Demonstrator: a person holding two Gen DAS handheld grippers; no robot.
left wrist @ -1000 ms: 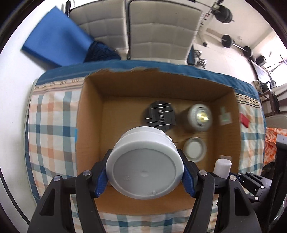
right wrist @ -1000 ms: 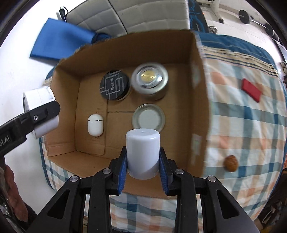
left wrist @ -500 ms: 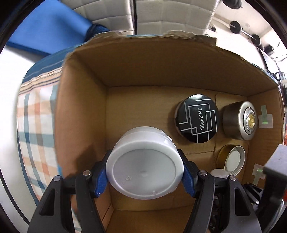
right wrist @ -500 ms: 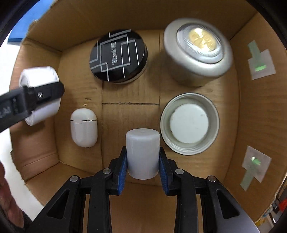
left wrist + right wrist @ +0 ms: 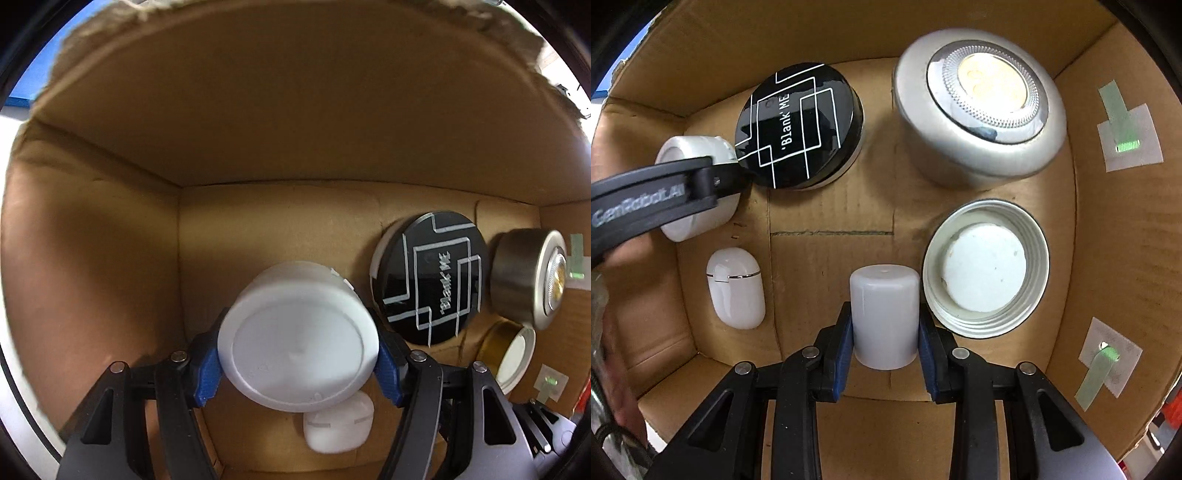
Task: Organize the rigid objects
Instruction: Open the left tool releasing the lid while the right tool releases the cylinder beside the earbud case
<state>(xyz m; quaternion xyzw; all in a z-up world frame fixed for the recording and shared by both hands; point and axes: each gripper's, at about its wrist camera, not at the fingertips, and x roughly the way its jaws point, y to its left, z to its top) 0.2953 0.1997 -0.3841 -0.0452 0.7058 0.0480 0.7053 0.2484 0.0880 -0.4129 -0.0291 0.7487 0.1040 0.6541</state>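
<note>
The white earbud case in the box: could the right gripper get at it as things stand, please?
Probably not yet: the right gripper is shut on the white cap. The earbud case itself lies uncovered on the box floor, just left of it.

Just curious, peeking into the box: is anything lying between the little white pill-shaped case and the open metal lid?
Yes. In the right wrist view, the white cap held in the right gripper sits between the white case and the metal lid; otherwise only bare cardboard.
</note>
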